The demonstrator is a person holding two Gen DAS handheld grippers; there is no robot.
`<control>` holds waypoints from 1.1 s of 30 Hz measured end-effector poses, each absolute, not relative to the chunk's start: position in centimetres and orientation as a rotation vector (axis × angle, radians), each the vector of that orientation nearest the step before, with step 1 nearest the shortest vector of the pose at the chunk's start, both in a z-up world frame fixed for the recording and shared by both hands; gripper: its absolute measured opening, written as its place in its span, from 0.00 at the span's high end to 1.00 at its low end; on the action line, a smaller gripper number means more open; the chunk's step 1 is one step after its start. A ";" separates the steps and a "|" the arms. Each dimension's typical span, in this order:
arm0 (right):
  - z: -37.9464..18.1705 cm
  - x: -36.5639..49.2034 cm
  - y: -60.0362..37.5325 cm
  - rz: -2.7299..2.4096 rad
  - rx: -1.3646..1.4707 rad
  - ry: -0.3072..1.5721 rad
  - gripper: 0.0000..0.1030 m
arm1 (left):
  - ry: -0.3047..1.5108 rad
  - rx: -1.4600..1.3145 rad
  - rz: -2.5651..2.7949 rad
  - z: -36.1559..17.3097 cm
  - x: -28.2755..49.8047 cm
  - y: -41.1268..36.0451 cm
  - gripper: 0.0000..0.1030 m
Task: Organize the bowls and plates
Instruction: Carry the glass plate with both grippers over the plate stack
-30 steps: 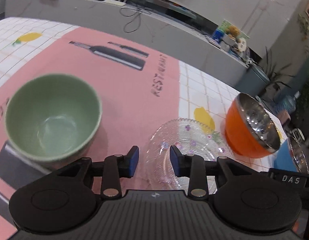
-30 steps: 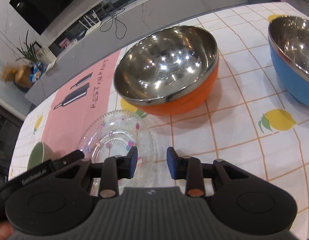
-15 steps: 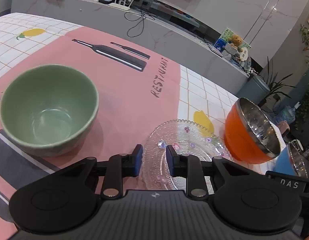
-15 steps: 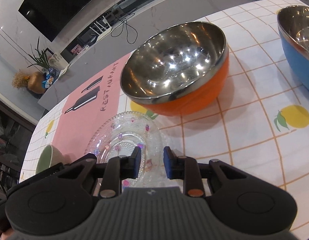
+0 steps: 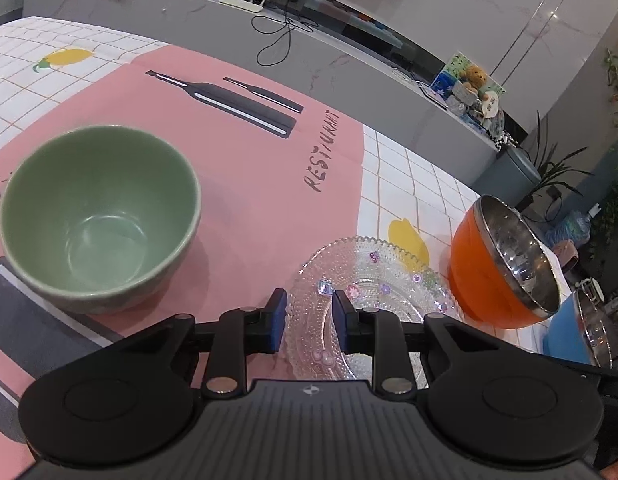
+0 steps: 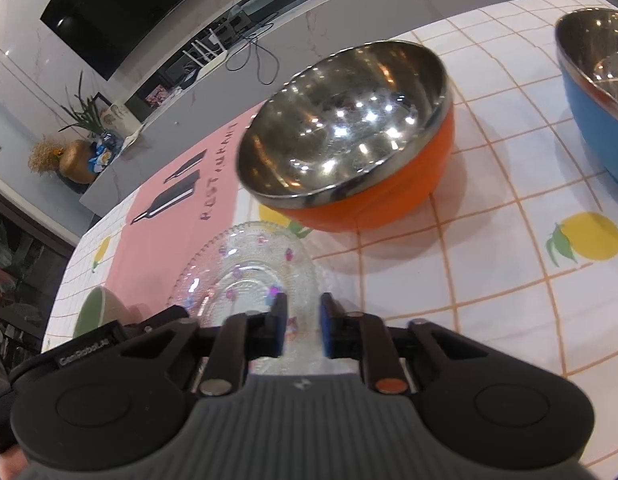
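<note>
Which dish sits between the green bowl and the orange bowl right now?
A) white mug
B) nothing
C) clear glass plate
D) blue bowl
C: in the left wrist view the clear glass plate lies on the table between the green bowl and the orange bowl, just ahead of the left gripper.

- I see the glass plate (image 5: 373, 280) as clear pressed glass, its surface beaded and rough-looking, with small coloured studs.
- The green bowl (image 5: 97, 216), on my left, looks ceramic, with a soft satin glaze.
- The orange bowl (image 6: 349, 140) has a polished, mirror-bright steel lining and a smooth orange shell.
- The blue bowl (image 6: 593, 92), far right, shows the same shiny metal inside.
- The pink mat (image 5: 245, 184) looks matt and flat.
- Both grippers' bodies look like matt black plastic with ribbed grey housing.
</note>
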State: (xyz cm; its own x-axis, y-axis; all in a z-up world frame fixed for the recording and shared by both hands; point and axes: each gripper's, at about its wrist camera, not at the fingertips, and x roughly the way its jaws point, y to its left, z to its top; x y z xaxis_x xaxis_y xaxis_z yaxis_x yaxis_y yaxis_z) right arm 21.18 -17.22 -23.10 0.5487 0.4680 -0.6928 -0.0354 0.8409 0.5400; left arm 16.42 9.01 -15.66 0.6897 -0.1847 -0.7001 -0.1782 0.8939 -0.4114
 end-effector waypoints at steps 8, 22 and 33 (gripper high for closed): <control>-23.2 21.0 -17.2 0.316 0.497 0.931 0.94 | 0.829 -0.480 0.004 -15.6 16.4 9.2 0.82; -21.5 20.2 -17.8 0.332 0.509 0.927 0.94 | 0.802 -0.524 -0.007 -13.7 14.3 9.4 0.82; -19.5 16.6 -19.2 0.329 0.523 0.898 0.94 | 0.794 -0.552 -0.032 -11.6 10.4 8.4 0.82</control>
State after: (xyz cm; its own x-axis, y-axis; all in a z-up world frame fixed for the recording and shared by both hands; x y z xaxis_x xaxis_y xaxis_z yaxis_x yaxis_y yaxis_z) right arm 16.63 -19.17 -19.52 0.5859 0.4801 -0.6529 -0.0549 0.8273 0.5591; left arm 10.36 8.44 -11.56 0.7082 -0.2296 -0.6676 -0.1757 0.8586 -0.4817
